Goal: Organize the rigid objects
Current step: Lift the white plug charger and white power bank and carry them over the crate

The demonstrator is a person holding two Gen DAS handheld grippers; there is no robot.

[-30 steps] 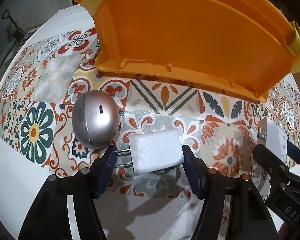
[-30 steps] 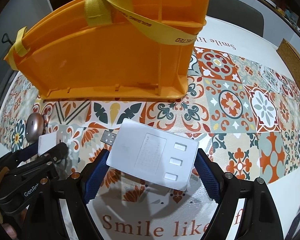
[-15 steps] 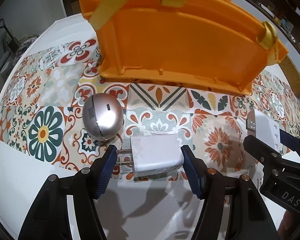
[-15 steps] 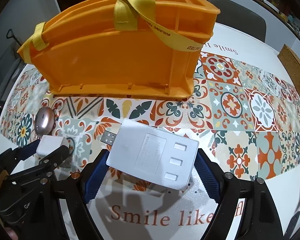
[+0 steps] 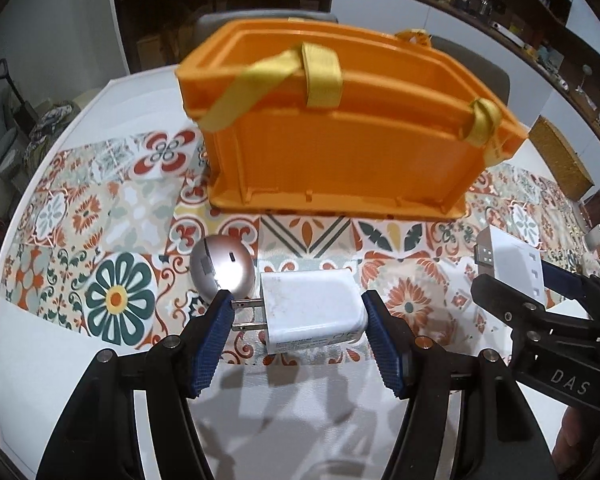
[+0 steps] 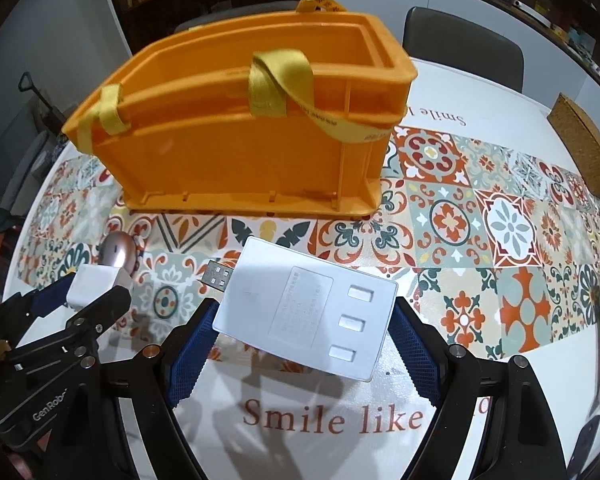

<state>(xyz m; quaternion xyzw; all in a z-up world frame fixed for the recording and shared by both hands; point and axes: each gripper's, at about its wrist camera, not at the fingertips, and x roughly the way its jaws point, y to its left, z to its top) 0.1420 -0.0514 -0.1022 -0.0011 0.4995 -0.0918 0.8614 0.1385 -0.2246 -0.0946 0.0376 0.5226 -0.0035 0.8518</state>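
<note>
— Both loads have risen since a second ago: the orange crate [image 5: 340,136] now sits lower in each wrist view, its open top showing.
— So they're lifted clear of the tiled table [image 6: 500,216]?
— Seems so. The right gripper [image 6: 300,320] is clamped on the white USB hub [image 6: 308,304]; the left gripper [image 5: 296,312] pinches the white charger [image 5: 312,304] above the silver egg-shaped gadget [image 5: 224,268], which lies untouched.
— Next?
— Probably over the crate's rim, then release.

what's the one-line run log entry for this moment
left gripper: shut on white charger | right gripper: shut on USB hub | orange basket: ahead | silver mouse: on table
</note>
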